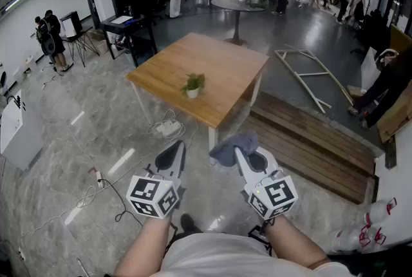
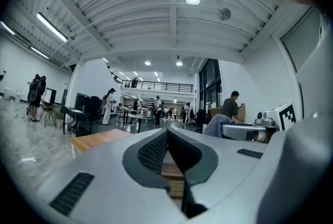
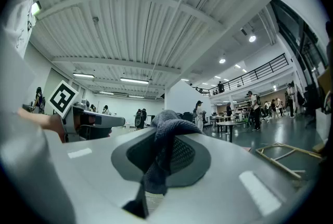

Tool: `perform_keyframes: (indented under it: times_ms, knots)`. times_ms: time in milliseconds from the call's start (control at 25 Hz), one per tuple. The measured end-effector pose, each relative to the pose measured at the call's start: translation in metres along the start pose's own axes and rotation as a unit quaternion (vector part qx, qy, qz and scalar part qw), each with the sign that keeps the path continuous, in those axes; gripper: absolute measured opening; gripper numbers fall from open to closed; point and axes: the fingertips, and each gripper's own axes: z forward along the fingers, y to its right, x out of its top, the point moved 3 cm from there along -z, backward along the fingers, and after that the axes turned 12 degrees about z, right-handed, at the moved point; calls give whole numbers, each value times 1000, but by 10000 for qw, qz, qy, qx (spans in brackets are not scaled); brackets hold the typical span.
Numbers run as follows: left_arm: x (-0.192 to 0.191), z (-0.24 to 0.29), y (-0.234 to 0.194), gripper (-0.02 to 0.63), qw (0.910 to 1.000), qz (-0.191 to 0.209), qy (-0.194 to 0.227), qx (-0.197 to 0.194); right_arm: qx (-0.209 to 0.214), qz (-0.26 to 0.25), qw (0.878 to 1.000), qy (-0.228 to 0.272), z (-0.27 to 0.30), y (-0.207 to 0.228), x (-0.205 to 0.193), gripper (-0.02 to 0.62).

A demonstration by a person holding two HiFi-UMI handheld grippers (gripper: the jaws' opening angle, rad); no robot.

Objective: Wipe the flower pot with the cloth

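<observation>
The left tool (image 1: 176,149) is closed, its two pads pressed together with nothing between them. It is held level, low in the near part of the scene, just left of the right tool (image 1: 239,152). The right tool is clamped on a grey-blue cloth (image 1: 230,145), which bunches up over its tips and hangs down between the pads in a twisted fold. Both tools point toward the far side over the grey floor (image 1: 84,134), well short of the wooden tabletop (image 1: 225,63). The small white flower pot (image 1: 192,93), with a green plant in it, stands upright on the tabletop close to its near edge, well apart from both tools and the cloth. A white power strip (image 1: 168,128) with cables lies on the floor by the tabletop's near corner. A low wooden platform (image 1: 309,140) lies to the right.
</observation>
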Motion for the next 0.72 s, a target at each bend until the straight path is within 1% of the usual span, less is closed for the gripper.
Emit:
perform_keyframes:
  times_ms: [320, 720]
  knots:
    - [-5, 2, -2, 6, 10000, 0, -36, 5, -69, 7, 9999, 92, 0, 1, 1, 32]
    - [-16, 16, -37, 6, 9999, -11, -89, 71, -75, 187, 9998, 18, 35, 6, -12, 34]
